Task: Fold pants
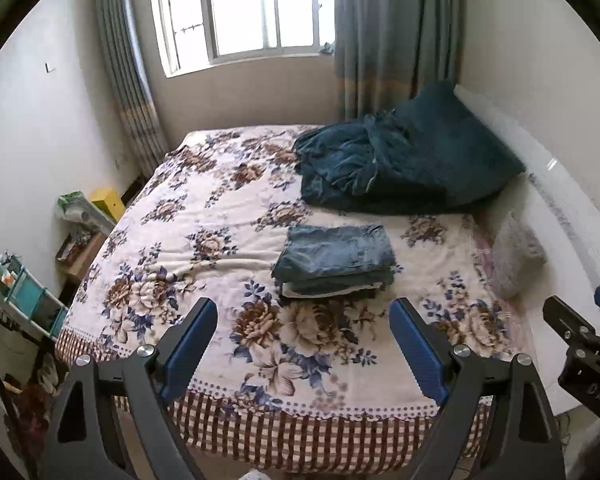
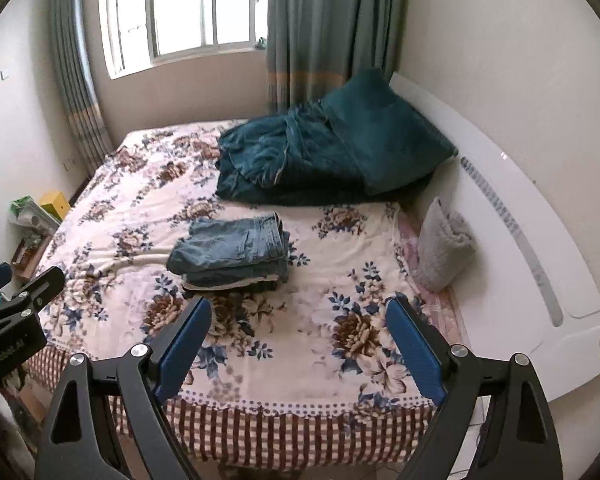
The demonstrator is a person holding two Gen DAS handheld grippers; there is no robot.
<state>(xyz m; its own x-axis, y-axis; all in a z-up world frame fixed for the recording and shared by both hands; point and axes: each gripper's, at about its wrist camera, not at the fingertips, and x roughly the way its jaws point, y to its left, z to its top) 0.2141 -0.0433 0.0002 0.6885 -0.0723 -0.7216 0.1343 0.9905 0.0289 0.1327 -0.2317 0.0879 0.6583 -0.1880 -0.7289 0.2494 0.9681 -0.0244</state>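
Blue jeans (image 1: 336, 258) lie folded in a compact stack on the flowered bedspread (image 1: 204, 240), near the middle of the bed. They also show in the right wrist view (image 2: 236, 250). My left gripper (image 1: 304, 316) is open and empty, held above the bed's near edge, short of the jeans. My right gripper (image 2: 298, 314) is open and empty too, at about the same distance, with the jeans ahead and to its left. The right gripper shows at the right edge of the left wrist view (image 1: 580, 332); the left gripper shows at the left edge of the right wrist view (image 2: 16, 304).
A dark teal quilt (image 1: 400, 164) and pillow are piled at the far right of the bed. A grey rolled towel (image 2: 440, 248) leans by the white headboard (image 2: 532, 216). Shelves and boxes (image 1: 80, 220) crowd the floor left of the bed. A window and curtains lie beyond.
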